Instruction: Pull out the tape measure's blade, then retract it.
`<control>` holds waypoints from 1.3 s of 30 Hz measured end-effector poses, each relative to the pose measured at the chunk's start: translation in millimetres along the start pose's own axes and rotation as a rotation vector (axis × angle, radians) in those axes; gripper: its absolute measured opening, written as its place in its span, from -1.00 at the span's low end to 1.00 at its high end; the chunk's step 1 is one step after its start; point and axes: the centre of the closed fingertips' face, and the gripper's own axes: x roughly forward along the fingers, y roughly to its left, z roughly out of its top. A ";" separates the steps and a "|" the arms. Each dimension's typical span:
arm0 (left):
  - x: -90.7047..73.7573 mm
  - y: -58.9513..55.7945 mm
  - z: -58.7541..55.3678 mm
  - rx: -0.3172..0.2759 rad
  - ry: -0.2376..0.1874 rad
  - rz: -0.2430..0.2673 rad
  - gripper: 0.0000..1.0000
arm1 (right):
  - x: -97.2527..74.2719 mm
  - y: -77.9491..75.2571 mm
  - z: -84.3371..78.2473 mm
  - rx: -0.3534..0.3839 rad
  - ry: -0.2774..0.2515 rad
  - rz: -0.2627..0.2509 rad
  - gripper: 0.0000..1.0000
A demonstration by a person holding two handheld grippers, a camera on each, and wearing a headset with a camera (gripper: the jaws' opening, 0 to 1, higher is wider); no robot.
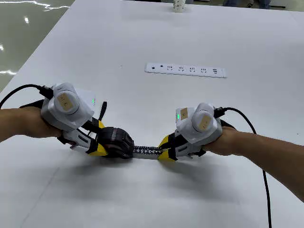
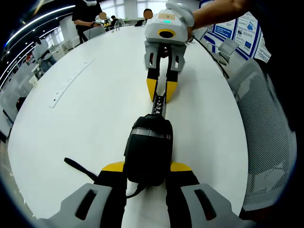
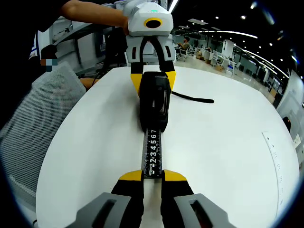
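Observation:
A black tape measure (image 1: 116, 141) lies on the white table, held between the yellow-tipped fingers of my left gripper (image 1: 101, 139), which is shut on its case (image 2: 148, 148). A short length of blade (image 1: 147, 151) with printed numbers runs out to the right. My right gripper (image 1: 166, 149) is shut on the blade's end (image 3: 153, 167). In the right gripper view the case (image 3: 154, 99) sits a short way ahead with the left gripper behind it. A black wrist strap (image 3: 192, 99) trails from the case.
A white power strip (image 1: 185, 70) lies farther back on the table (image 1: 142, 38). A small white cup (image 1: 178, 5) stands at the far edge. Black cables trail from both grippers. People and chairs are around the table in the gripper views.

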 end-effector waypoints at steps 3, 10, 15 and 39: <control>-0.1 -0.4 0.1 0.001 0.001 0.000 -0.49 | -2.2 0.6 -2.1 0.000 0.001 -0.002 -0.82; -0.1 -0.5 -0.3 0.002 0.002 0.000 -0.49 | -7.7 1.1 -6.6 0.001 0.002 -0.005 -0.82; 0.0 -0.4 -0.2 0.002 0.001 0.000 -0.49 | -11.2 1.2 -10.0 0.003 0.005 -0.008 -0.82; 1.1 0.7 0.0 0.000 0.000 -0.002 -0.49 | -28.2 2.3 -29.1 0.011 0.018 -0.022 -0.82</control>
